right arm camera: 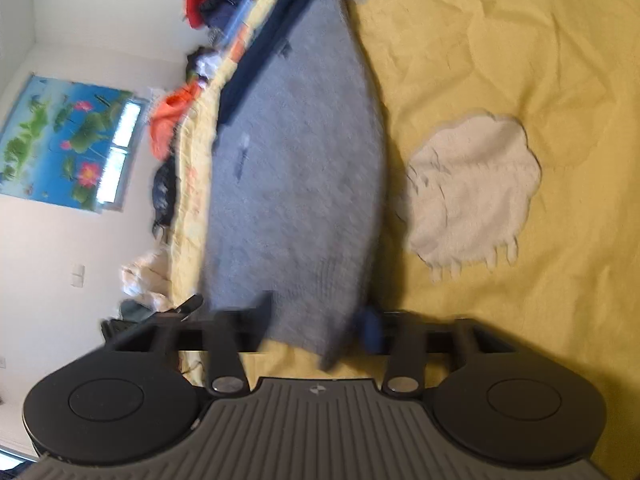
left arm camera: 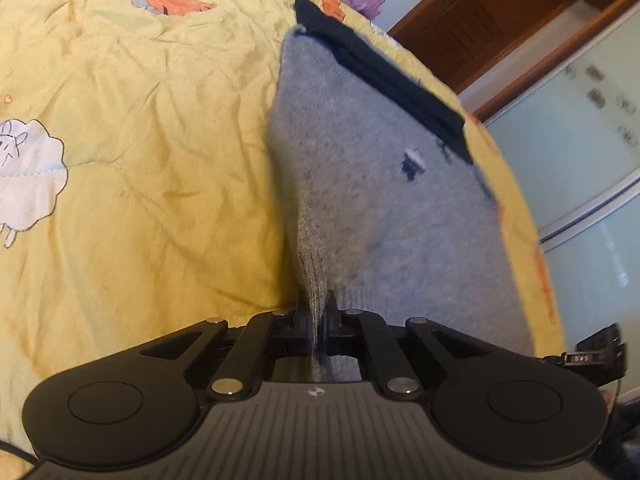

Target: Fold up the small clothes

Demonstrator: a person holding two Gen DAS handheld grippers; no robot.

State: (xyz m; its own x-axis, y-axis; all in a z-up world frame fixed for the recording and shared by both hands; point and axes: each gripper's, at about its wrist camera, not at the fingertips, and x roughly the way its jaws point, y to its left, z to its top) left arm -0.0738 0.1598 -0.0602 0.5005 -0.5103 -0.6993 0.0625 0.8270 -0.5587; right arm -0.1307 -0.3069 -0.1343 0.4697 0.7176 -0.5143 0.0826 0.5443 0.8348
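Two grippers, left gripper (left arm camera: 316, 312) and right gripper (right arm camera: 316, 320), each clamped tight on the soft, light grey garment's (left arm camera: 360, 184) ribbed hem, likeliest to drape limply unless held by its corners.

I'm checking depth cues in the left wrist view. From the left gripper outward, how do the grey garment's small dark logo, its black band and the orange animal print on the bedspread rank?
Measured from the left gripper, which is shut on the grey garment:
1. Small dark logo, right of centre on the garment.
2. Black band, along the garment's far edge.
3. Orange animal print, far upper left on the yellow bedspread.
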